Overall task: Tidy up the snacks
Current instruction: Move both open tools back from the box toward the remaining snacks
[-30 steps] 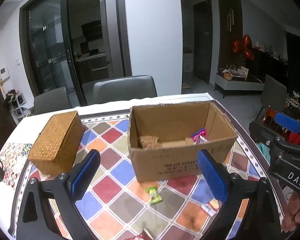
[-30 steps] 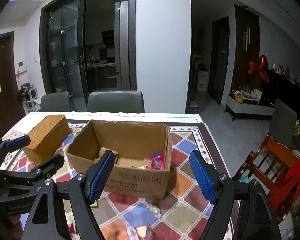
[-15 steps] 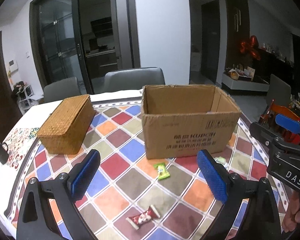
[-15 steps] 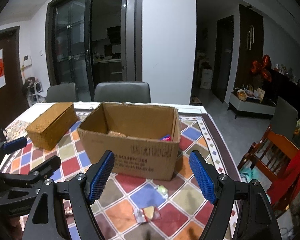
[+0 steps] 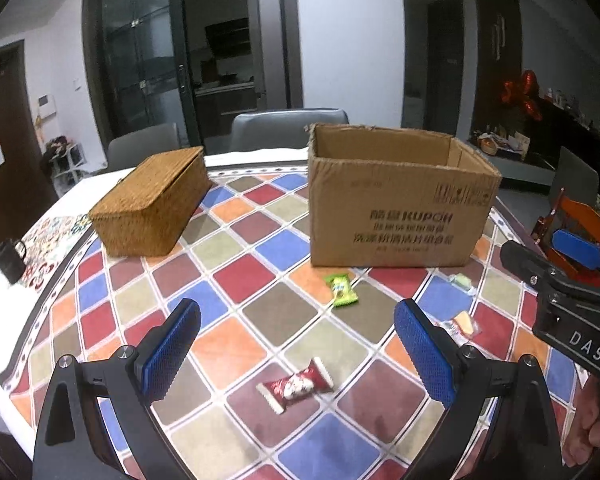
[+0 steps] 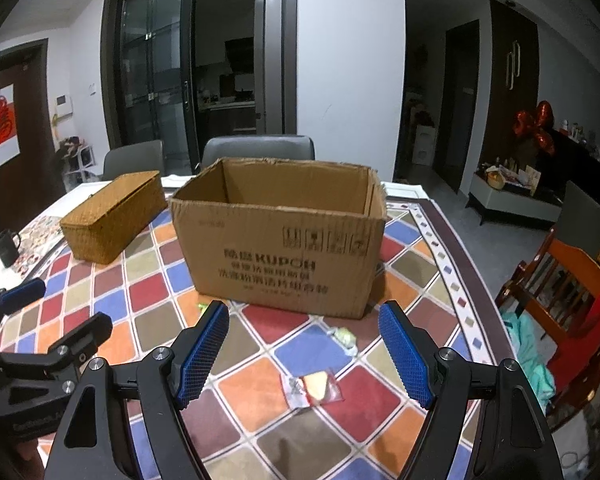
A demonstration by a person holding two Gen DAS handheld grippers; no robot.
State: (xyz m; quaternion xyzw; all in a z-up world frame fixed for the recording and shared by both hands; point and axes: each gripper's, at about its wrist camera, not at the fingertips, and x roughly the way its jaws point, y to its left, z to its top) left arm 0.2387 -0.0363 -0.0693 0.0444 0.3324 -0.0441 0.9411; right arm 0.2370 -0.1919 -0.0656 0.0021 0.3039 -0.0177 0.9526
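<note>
Both grippers [image 5: 296,354] [image 6: 302,354] lower than before, wide open, empty, cardboard box [image 5: 396,204] interior now hidden

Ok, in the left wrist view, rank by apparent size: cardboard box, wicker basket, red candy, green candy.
1. cardboard box
2. wicker basket
3. red candy
4. green candy, though it lies farther from the camera, so these two may really be alike.
</note>
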